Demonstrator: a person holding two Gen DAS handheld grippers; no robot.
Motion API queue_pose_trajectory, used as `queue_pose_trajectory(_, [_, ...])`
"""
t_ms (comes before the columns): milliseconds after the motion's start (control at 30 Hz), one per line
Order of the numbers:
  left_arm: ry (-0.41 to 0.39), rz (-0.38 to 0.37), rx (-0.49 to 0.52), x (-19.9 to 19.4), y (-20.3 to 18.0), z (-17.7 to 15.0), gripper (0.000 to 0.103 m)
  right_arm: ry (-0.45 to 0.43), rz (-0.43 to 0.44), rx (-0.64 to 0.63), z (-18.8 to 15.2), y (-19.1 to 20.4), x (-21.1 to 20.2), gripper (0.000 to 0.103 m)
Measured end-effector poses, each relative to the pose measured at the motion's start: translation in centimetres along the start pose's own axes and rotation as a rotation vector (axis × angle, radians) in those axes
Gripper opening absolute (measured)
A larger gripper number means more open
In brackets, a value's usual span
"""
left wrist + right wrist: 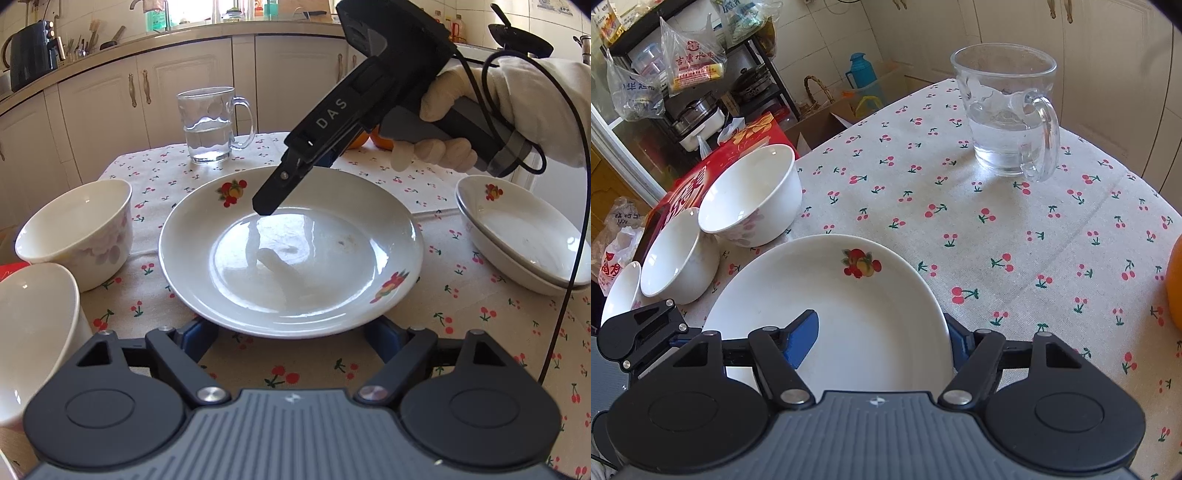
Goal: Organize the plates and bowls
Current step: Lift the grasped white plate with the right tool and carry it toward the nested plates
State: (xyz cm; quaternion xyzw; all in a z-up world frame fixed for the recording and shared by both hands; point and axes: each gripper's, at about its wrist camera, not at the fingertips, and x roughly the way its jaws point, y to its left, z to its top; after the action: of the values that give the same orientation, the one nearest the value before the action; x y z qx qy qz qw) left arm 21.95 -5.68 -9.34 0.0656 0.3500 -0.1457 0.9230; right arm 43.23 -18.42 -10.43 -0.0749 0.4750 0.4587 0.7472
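Observation:
A white plate with fruit prints (291,254) lies on the cherry tablecloth and also shows in the right wrist view (831,310). My left gripper (291,336) is open, its blue fingers under the plate's near rim on either side. My right gripper (882,339) is open around the plate's far rim: one blue finger (801,338) over the plate's inside, the other (958,339) outside and below the rim. From the left wrist it shows as a black device (288,184) over the plate. White bowls (79,232) (753,195) (674,254) stand to the left. Stacked plates (517,236) sit right.
A glass mug with water (210,125) (1012,110) stands at the table's far side. Oranges (384,142) (1174,284) lie behind the right gripper. A red box (701,177) sits by the bowls at the table's edge. Kitchen cabinets (177,85) stand beyond.

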Motion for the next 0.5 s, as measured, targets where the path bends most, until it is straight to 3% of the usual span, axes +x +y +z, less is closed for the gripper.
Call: queue_pose_trajectory(500, [0.045,-0.006,0.068,-2.1,0.2,-0.9,0.086,0.005,0.072,0.082,-2.5,1.5,-1.9,0.076])
